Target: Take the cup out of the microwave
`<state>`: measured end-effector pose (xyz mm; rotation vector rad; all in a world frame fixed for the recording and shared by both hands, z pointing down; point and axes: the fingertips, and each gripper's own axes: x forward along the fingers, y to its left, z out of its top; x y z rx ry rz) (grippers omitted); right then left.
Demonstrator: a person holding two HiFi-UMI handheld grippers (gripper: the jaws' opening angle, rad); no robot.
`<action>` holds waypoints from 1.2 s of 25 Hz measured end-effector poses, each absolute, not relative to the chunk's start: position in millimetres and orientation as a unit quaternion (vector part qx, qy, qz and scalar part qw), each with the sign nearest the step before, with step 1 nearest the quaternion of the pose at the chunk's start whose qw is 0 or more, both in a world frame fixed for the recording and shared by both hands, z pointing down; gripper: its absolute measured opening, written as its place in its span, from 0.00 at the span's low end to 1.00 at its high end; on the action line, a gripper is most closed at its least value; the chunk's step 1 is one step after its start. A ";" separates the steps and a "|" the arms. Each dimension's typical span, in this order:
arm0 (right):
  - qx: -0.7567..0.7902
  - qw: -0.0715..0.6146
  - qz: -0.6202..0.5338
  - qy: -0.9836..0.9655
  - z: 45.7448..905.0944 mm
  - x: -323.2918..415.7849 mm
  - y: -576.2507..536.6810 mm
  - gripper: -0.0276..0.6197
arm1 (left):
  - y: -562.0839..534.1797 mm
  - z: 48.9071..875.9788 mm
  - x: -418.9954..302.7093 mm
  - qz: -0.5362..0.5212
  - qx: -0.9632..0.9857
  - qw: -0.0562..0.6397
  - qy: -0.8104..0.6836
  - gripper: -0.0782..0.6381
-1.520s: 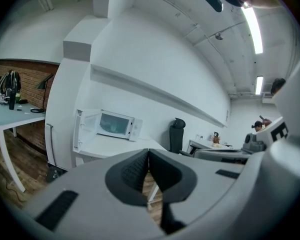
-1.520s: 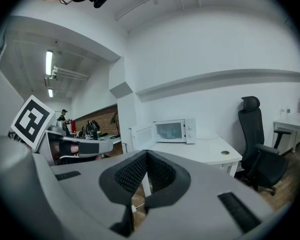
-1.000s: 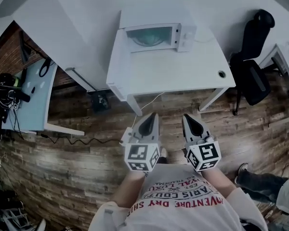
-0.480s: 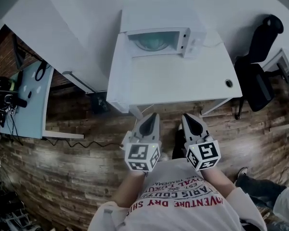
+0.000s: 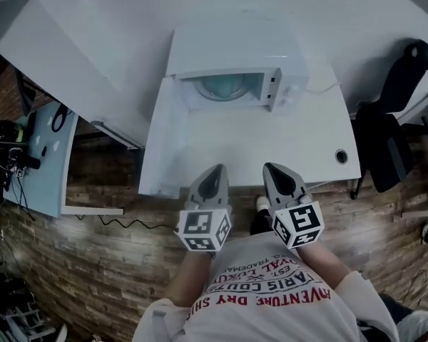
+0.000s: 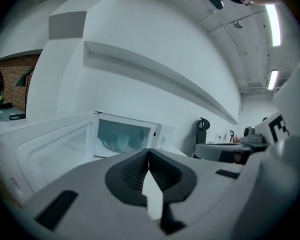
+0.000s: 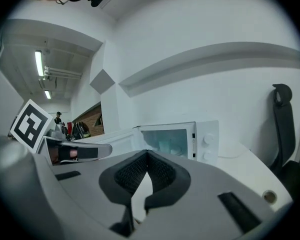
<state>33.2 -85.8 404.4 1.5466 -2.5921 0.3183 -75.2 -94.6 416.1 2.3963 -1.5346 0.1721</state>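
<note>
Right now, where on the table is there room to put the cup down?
The table is bare from the microwave forward to its near edge, and rightward to the small round hole. The left side is crowded by the microwave's open door.

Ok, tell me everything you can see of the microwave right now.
The microwave is a white box standing at the back of the white table. Its door is swung open to the left. Inside, a pale cup sits on the glass turntable. Two knobs sit to the right of the opening.
</note>
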 end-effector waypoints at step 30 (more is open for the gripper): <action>0.448 0.110 0.141 -0.876 455.3 67.1 -322.8 0.05 | -319.4 489.2 -31.4 0.075 0.806 0.183 -0.558 0.37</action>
